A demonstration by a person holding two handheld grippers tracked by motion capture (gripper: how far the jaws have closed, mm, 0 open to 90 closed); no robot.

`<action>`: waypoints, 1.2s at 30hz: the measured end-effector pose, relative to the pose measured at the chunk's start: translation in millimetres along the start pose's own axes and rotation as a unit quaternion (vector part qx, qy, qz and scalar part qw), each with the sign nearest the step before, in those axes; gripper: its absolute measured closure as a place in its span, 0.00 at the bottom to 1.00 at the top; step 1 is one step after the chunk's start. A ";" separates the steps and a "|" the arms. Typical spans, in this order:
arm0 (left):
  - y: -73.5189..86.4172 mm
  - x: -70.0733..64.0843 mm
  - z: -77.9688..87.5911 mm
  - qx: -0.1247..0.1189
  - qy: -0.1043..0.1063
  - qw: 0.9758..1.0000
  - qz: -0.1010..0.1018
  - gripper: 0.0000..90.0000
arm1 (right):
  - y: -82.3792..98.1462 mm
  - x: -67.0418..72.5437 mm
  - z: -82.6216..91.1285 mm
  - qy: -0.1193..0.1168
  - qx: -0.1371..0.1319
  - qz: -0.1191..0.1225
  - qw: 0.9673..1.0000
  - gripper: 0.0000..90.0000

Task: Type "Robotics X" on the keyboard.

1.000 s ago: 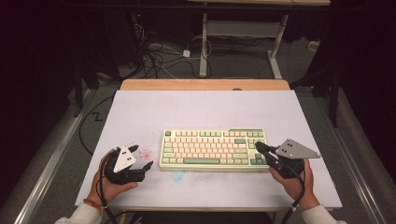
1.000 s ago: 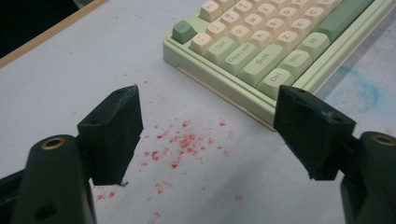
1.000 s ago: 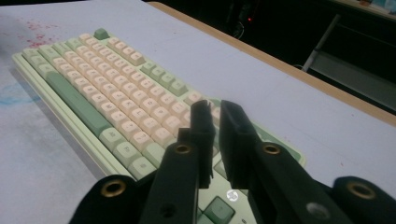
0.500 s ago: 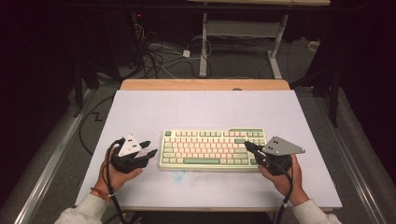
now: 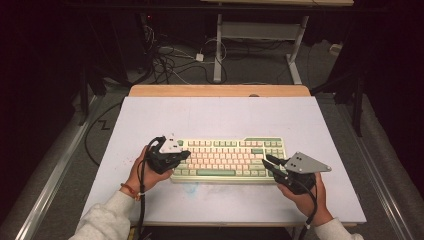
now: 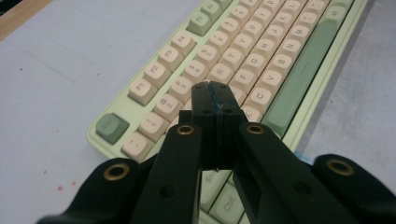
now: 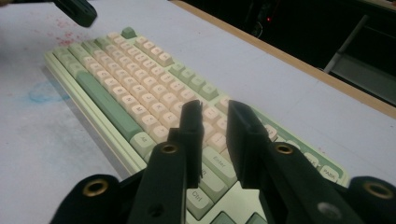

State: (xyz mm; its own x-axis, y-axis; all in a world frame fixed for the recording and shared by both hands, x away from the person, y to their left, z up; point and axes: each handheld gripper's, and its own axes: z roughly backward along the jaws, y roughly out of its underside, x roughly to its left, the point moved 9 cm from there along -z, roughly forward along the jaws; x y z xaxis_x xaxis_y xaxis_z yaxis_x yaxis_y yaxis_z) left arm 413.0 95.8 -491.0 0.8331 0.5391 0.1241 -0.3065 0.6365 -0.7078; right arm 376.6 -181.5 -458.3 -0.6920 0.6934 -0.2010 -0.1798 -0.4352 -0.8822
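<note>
Keyboard [image 5: 227, 157] lies flat in the near middle of the pale surface [image 5: 220, 115]. It is green with cream keys and a long green bar along its near edge.

On the left, the left claw [image 6: 214, 91] is at the left end of the keyboard. Its jaws have just been closing and now press together with nothing between them. The tip hangs over the cream keys near the left end.

On the right, the right claw [image 7: 215, 114] is over the right end. Its jaws have just been opening and stand a small way apart, with no key in between.

I think the keyboard is stiff and hard, and a bit heavy, so it will not bend. The keys are smooth and could pop off if pinched. The best place to hold it is the thin green frame at the two short ends.
</note>
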 end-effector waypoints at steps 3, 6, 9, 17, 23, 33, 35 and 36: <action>-4.3 -2.7 -6.6 0.011 0.009 1.000 -0.007 0.98 | 1.8 -1.8 2.8 0.007 -0.004 0.002 1.000 0.71; -9.9 -5.7 -17.9 0.026 0.019 0.999 -0.019 0.98 | 3.4 -3.5 3.4 0.015 -0.006 -0.006 1.000 0.55; -15.9 -6.9 -27.2 0.030 0.028 0.999 -0.018 0.98 | 3.9 -3.5 2.9 0.026 -0.010 -0.007 1.000 0.42; -25.4 -10.1 -46.4 0.044 0.040 0.998 -0.024 0.98 | 4.2 -0.9 0.1 0.048 -0.005 0.002 0.999 0.27; -25.0 -8.6 -53.5 0.054 0.043 0.997 -0.022 0.98 | 5.3 0.3 0.4 0.048 -0.004 0.007 0.999 0.28; -23.7 -4.2 -60.6 0.060 0.035 0.997 -0.019 0.98 | 5.5 1.4 0.0 0.045 -0.005 0.009 0.999 0.28; -23.5 -4.0 -60.5 0.060 0.035 0.997 -0.019 0.98 | 6.3 2.1 -0.3 0.043 -0.003 0.011 0.999 0.31; -23.6 -4.0 -60.5 0.059 0.036 0.997 -0.019 0.98 | 7.1 2.7 -1.6 0.039 0.002 0.011 0.999 0.42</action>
State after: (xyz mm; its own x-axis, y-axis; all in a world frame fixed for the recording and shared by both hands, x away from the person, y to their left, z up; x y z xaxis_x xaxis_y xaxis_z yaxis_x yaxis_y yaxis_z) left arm 444.8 45.2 -516.9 0.8745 0.4755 0.0956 -0.3234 0.7186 -0.6156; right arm 374.7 -181.8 -465.9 -0.6394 0.7257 -0.2540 -0.1679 -0.4541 -0.8750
